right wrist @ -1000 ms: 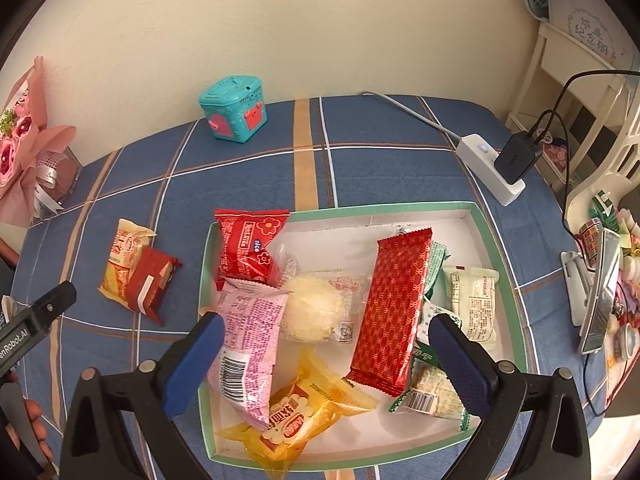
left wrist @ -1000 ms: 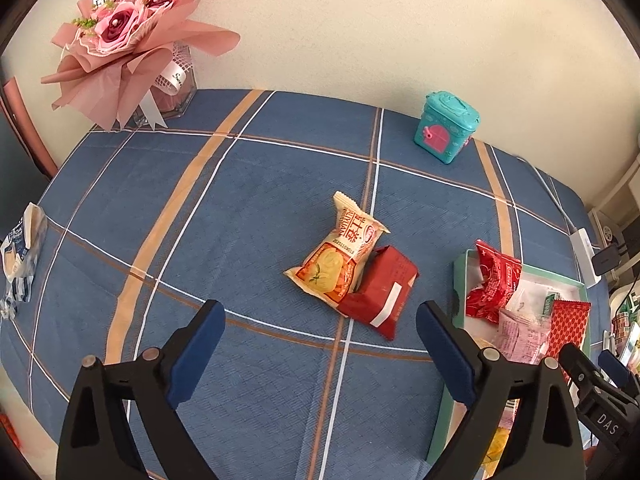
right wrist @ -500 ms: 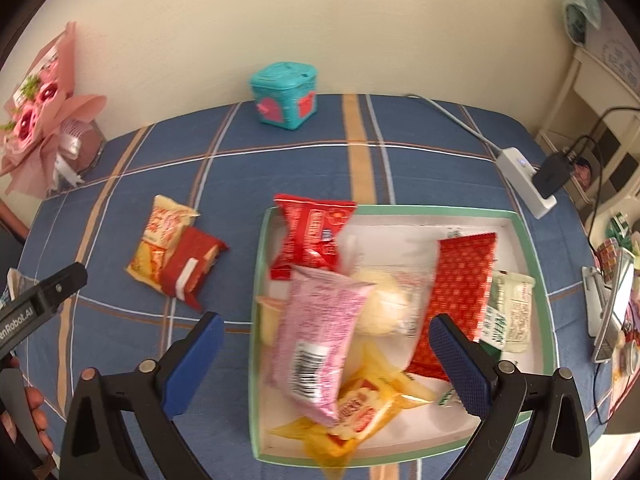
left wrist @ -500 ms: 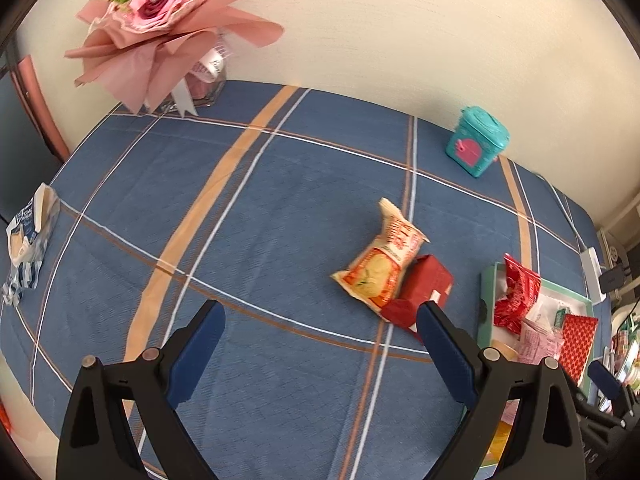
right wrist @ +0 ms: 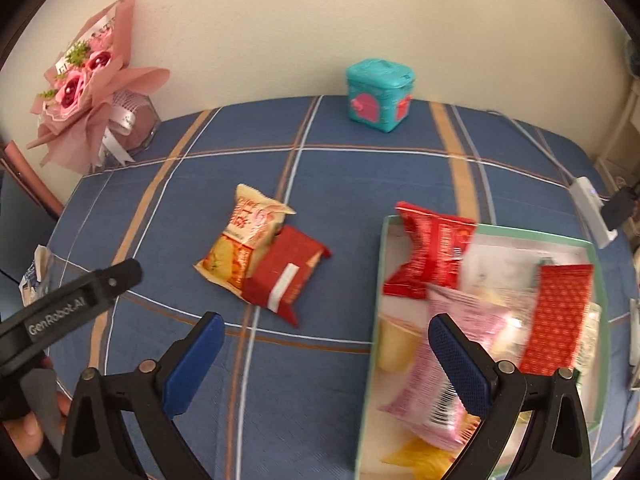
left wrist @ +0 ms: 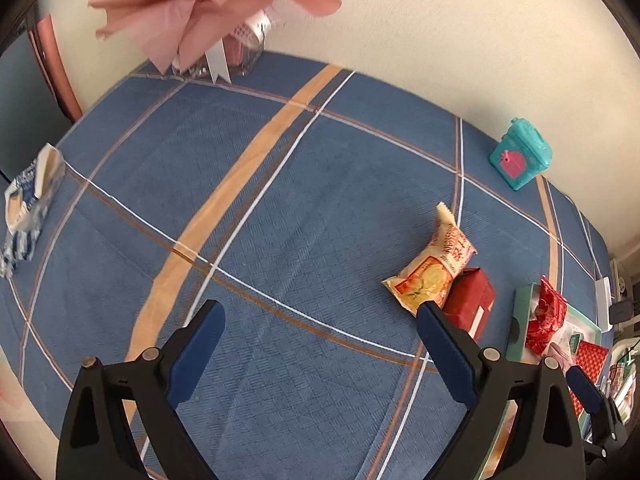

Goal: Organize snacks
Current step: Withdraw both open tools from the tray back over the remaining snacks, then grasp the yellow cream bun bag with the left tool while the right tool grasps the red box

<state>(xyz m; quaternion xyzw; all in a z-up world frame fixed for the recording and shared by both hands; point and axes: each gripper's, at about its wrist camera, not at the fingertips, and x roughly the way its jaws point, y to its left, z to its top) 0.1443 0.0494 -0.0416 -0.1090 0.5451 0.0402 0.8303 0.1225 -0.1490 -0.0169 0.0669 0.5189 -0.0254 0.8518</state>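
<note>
While woven plaid cloth (right wrist: 340,184) lies flat, 2 crinkly foil packets (right wrist: 260,252) overlap

Pink bouquet (right wrist: 86,88), teal box (right wrist: 379,95) by wall; power strip (right wrist: 593,211) right.

Both grippers swung left: the right gripper (right wrist: 322,354) was over the green-rimmed cardboard tray (right wrist: 382,248), now it's left of it, and the left gripper (left wrist: 318,334) moved further left of the tray too.
</note>
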